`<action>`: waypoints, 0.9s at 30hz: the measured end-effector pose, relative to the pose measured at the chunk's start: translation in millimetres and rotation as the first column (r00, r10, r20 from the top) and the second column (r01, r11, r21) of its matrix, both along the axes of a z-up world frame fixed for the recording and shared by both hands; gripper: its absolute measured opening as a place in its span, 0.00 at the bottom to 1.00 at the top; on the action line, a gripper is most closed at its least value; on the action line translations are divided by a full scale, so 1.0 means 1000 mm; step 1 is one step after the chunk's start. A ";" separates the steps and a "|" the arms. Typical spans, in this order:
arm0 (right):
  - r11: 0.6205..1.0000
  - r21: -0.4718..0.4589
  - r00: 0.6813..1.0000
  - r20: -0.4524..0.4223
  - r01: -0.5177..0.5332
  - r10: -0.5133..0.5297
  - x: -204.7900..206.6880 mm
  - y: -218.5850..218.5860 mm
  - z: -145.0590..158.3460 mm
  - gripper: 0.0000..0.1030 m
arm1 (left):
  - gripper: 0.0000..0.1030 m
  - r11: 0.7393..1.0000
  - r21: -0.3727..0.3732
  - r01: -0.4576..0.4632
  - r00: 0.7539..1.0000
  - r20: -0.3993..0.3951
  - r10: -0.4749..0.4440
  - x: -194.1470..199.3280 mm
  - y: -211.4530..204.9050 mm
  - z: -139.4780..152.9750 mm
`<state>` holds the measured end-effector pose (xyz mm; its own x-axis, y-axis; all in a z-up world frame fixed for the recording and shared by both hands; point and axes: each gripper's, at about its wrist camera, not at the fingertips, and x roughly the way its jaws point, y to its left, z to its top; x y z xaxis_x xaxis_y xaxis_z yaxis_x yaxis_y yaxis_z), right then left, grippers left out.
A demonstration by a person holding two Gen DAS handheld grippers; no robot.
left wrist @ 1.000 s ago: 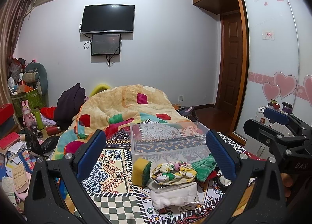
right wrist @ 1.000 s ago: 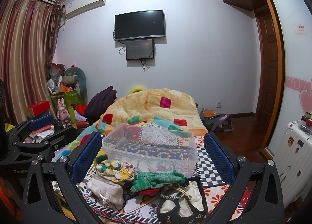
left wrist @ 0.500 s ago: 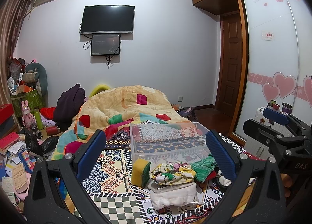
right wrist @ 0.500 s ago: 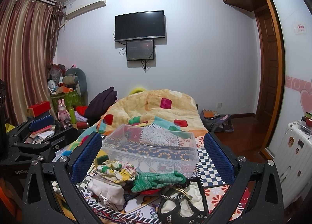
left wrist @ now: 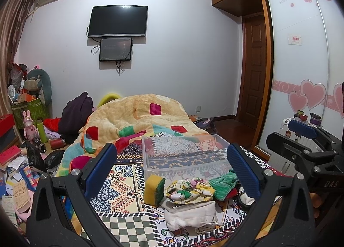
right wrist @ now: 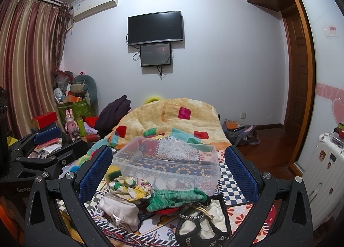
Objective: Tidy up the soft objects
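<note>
- Clear plastic box [left wrist: 185, 152] sits on the patterned bedspread [left wrist: 122, 184], just behind the pile of soft things; it looks the same as a second ago, and nothing can be seen inside it.
- Left tongs [left wrist: 172, 171] hover above the pile with the blue pads spread wide, holding nothing; their framing of the pile matches the earlier picture almost exactly.
- Right tongs [right wrist: 167, 171] are likewise wide apart and hold nothing, and have hardly shifted, with the box only a touch nearer in their view.
- The yellow and green sponge [left wrist: 153, 189] stands on edge at the left end of the pile, just in front of the box's near wall.
- Beside it lies the flowery cloth [left wrist: 189, 189], resting on top of the white cloth [left wrist: 191, 214].
- The green knitted piece [right wrist: 174, 198] lies to the right of the flowery cloth, touching it.
- A black and cream pouch [right wrist: 202, 223] lies nearest the right tongs, in front of the green piece.
- None of these soft things has moved since the earlier pictures.
- Behind the box, the orange blanket [left wrist: 137, 116] is heaped on the bed.
</note>
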<state>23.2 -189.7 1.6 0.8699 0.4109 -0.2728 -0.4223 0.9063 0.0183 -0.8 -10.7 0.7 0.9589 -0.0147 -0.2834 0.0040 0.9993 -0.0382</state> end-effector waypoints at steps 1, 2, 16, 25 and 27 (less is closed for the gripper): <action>1.000 0.001 1.000 -0.002 0.000 0.000 0.001 0.000 0.000 1.00 | 1.00 1.000 0.001 0.002 1.000 0.000 -0.002 0.000 0.000 0.000; 1.000 0.003 1.000 -0.004 0.000 0.000 0.001 0.000 -0.001 1.00 | 1.00 1.000 0.003 0.004 1.000 -0.001 -0.004 0.000 -0.001 0.000; 0.994 -0.106 0.998 -0.059 0.012 -0.018 0.011 -0.002 -0.022 1.00 | 0.97 0.999 -0.040 -0.003 0.993 -0.122 -0.002 0.019 0.024 -0.018; 0.991 -0.136 0.972 -0.232 0.009 -0.041 0.038 -0.023 -0.057 0.72 | 0.75 0.998 -0.058 -0.022 0.954 -0.300 0.003 0.049 0.049 -0.060; 0.993 -0.120 0.961 -0.275 0.007 -0.040 0.047 -0.029 -0.063 0.64 | 0.71 0.998 -0.062 -0.023 0.944 -0.329 0.002 0.057 0.052 -0.066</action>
